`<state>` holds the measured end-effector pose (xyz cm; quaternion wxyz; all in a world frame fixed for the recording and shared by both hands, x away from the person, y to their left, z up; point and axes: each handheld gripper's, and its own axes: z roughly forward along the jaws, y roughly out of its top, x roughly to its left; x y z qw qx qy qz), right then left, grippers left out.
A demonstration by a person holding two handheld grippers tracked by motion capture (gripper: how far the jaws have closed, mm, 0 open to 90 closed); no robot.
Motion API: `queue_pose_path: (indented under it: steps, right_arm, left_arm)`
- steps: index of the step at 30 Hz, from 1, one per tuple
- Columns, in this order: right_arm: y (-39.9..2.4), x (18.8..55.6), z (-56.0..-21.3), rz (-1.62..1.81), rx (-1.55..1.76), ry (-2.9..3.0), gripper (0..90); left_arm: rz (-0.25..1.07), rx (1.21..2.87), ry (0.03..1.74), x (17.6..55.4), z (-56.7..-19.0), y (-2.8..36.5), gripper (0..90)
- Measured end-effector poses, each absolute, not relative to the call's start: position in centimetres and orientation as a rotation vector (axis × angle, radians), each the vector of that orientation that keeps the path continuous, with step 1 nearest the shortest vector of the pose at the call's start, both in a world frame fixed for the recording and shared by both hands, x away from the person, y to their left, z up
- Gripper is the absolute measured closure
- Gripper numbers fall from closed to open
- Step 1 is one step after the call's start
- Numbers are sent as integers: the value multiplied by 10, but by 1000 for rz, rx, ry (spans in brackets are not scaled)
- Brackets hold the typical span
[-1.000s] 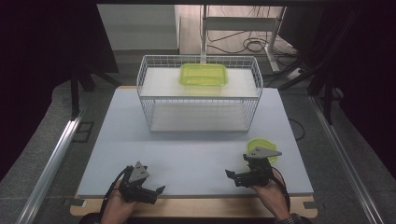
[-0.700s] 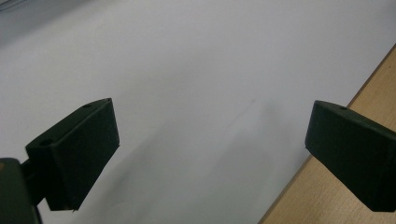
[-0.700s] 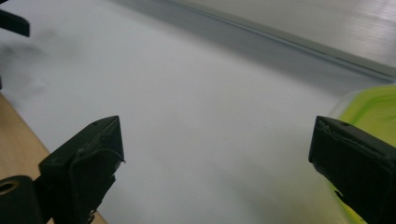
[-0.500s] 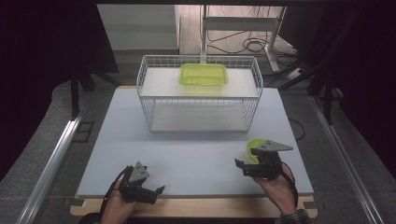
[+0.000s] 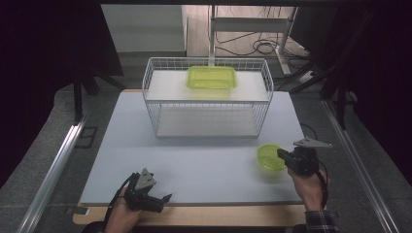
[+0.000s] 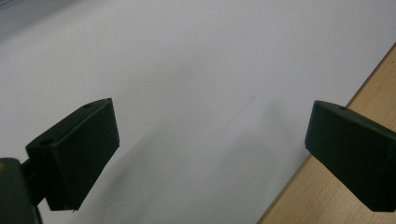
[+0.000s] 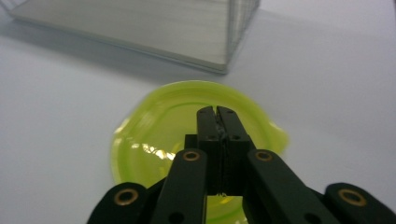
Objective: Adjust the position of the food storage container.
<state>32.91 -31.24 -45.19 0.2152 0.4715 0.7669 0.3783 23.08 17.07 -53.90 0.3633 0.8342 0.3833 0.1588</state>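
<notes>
Right gripper view: right tongs point(image 7: 217, 112) have just clenched on the green bowl's point(image 7: 187, 140) near rim — thin pinch, bowl may slip or tip. Left tongs point(image 6: 210, 149) hang released.

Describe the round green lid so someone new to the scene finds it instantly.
Start at the white wire basket at the back of the white table. Come toward the near right corner: the round lid sits there, gripped by the right tool. It is round and off the basket; the other green piece, a rectangular container, sits on top.
</notes>
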Motion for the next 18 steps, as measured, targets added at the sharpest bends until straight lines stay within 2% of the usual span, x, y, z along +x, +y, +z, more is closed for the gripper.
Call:
queue_pose_path:
  steps: [10,18]
  right_arm:
    - [-344,339,-460,986,1405,2045,890]
    - [-346,340,-469,943,1410,2050,886]
  left_arm:
    - [411,2155,987,230,-540,170,27]
    - [413,2169,984,231,-540,169,29]
